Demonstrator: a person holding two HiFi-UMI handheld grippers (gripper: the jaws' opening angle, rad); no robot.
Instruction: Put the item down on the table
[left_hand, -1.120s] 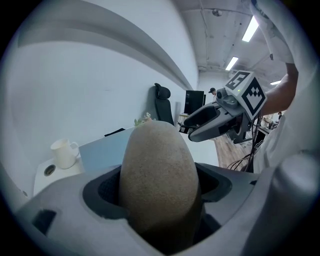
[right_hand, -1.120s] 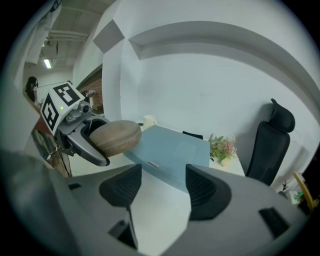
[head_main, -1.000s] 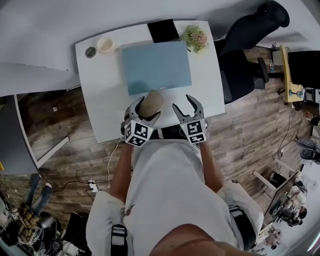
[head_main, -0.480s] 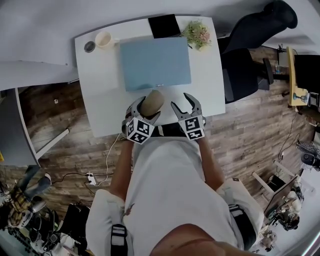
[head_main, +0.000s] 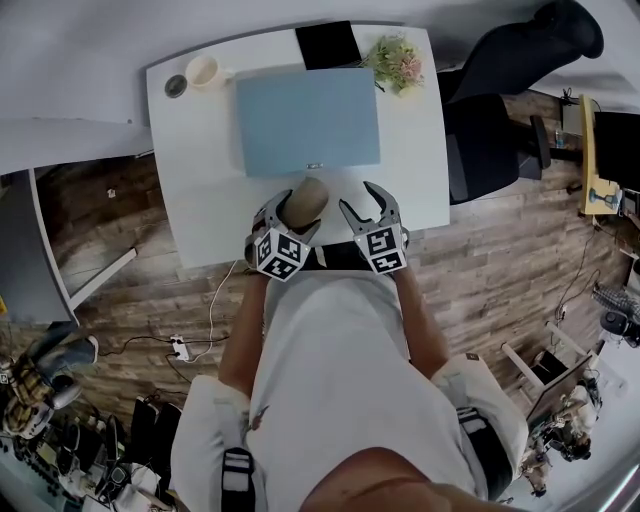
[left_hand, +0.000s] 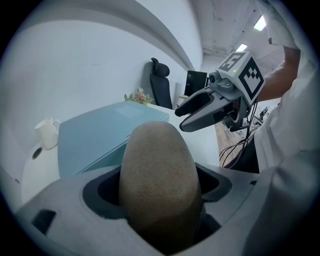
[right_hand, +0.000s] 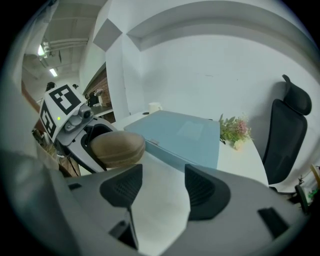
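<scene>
Left gripper (head_main: 296, 212) clamps the brown egg-shaped item (head_main: 305, 198) over the table (head_main: 200, 180), near edge, for set-down; right gripper (head_main: 358, 198), jaws apart, hangs empty.

On the table (head_main: 200, 180), a mug (head_main: 203, 70) stands by the flat case's (head_main: 308, 120) far-left corner, flowers (head_main: 395, 62) by its far-right.

I cannot see the lower end of the brown item (left_hand: 157, 160): the jaws of the left gripper (left_hand: 159, 192) cover it. The small round object (head_main: 176, 86) (beside the cup (head_main: 203, 70)) is too small to identify.
</scene>
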